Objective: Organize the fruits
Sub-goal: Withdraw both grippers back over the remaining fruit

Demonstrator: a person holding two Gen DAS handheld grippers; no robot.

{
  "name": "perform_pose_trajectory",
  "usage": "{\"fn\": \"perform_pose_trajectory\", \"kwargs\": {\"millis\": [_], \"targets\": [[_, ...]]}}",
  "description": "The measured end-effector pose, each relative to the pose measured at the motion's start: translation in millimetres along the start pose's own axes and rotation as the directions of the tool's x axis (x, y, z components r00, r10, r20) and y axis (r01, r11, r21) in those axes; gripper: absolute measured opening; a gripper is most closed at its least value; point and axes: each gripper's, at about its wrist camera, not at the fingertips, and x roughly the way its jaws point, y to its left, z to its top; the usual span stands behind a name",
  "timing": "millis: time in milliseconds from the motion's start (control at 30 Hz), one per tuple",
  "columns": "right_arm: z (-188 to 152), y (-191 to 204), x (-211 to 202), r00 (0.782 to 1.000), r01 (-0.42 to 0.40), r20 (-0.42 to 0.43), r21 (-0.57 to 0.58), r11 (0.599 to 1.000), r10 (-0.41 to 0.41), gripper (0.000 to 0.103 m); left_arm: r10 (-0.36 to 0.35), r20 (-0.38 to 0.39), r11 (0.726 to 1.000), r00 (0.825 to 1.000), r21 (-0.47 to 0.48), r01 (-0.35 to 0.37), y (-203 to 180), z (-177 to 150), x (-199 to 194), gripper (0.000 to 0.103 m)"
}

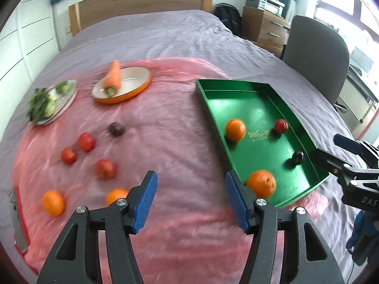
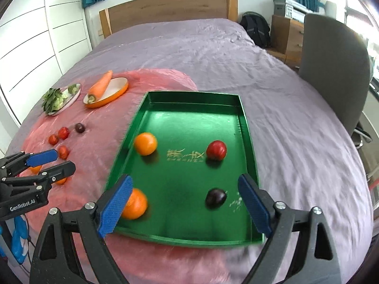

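Note:
A green tray [image 2: 189, 116] [image 1: 248, 104] lies on the bed and holds two oranges [image 2: 145, 143] [image 2: 135, 203], a red fruit [image 2: 216, 150] and a dark plum [image 2: 215, 198]. My right gripper [image 2: 184, 203] is open and empty above the tray's near end. My left gripper [image 1: 190, 198] is open and empty over the pink sheet, left of the tray. Loose on the sheet lie three red fruits [image 1: 86, 141] [image 1: 68, 155] [image 1: 105, 169], a dark plum [image 1: 116, 129] and two oranges [image 1: 53, 202] [image 1: 116, 195].
An orange dish [image 1: 139, 87] holds a carrot [image 1: 113, 77]. A plate [image 1: 68, 99] beside it holds greens [image 1: 40, 104]. A grey chair [image 1: 317, 54] stands right of the bed. A grey and red object [image 1: 19, 224] lies at the sheet's left edge.

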Motion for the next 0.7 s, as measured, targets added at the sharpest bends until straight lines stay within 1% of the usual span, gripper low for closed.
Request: {"fn": "perform_pose_trajectory", "kwargs": {"millis": [67,167,267,367,467,600,700], "targets": [[-5,8,-12,1.000,0.010,0.011,0.005,1.000,-0.010,0.103,0.007,0.009,1.000,1.000,-0.012,-0.007,9,-8,-12,0.054],[-12,19,-29,1.000,-0.006,0.022,0.033,0.999,0.005,0.103,0.023,0.019,0.999,1.000,-0.026,-0.022,23,-20,-30,0.054],[-19,34,-42,0.999,0.021,0.024,0.021,1.000,-0.022,0.103,0.043,0.026,0.998,0.999,-0.037,-0.042,38,-37,-48,0.054],[-26,50,-57,0.999,0.020,0.036,0.027,0.999,-0.021,0.103,0.057,0.026,0.997,0.998,-0.055,-0.056,51,-51,-62,0.054],[-32,66,-68,0.999,0.018,0.028,0.016,1.000,-0.018,0.103,0.072,0.029,0.994,0.997,-0.081,-0.069,67,-65,-78,0.054],[-41,87,-83,0.999,-0.024,0.031,-0.003,1.000,0.024,0.103,0.098,0.038,0.990,0.994,-0.107,-0.093,85,-82,-98,0.054],[-47,103,-96,0.998,-0.044,0.052,-0.029,0.999,0.045,0.103,0.115,0.043,0.986,0.992,-0.129,-0.109,98,-93,-112,0.054]]}}
